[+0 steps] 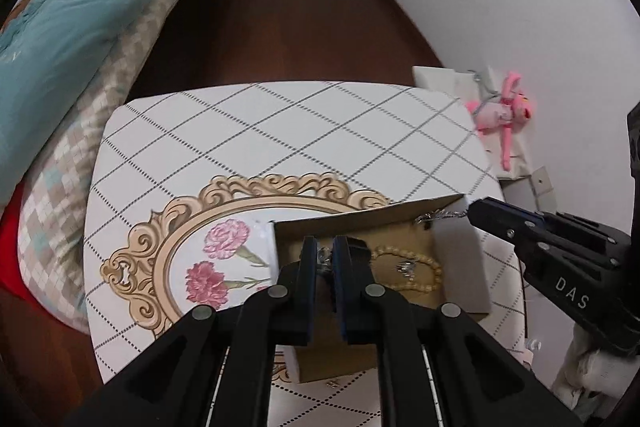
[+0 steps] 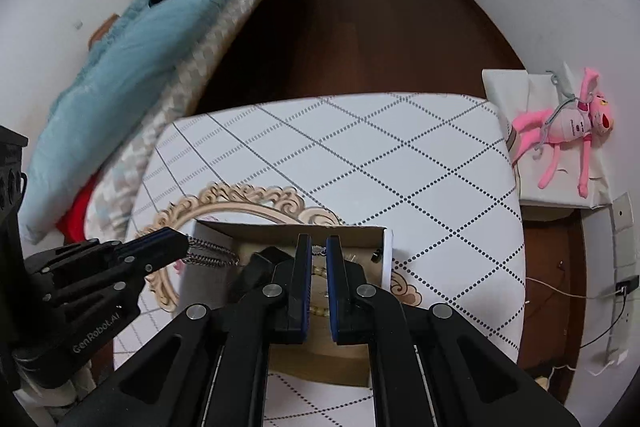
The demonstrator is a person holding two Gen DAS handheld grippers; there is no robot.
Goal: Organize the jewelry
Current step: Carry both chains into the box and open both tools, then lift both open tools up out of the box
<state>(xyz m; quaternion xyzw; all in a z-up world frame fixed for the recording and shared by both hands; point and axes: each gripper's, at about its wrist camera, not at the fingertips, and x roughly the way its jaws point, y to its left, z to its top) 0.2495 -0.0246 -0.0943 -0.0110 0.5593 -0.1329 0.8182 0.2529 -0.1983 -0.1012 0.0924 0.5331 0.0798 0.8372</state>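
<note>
An open cardboard box (image 1: 460,251) with white outer walls sits on the table; it also shows in the right wrist view (image 2: 388,255). Inside lie a cream bead bracelet (image 1: 424,267) and a small silver piece (image 1: 406,269). My left gripper (image 1: 325,255) is shut on a silver chain (image 1: 323,261) over the box; in the right wrist view (image 2: 182,249) the chain (image 2: 212,255) hangs from its tips. My right gripper (image 2: 316,251) is shut on a silver chain's end (image 2: 316,249) above the box; in the left wrist view (image 1: 472,213) the chain (image 1: 440,215) hangs at the box's far right corner.
The table (image 1: 280,131) has a white cloth with a dotted diamond pattern and a gold-framed flower print (image 1: 224,243). A bed with a teal blanket (image 1: 68,27) stands left. A pink plush toy (image 2: 568,131) lies on a white box at the right.
</note>
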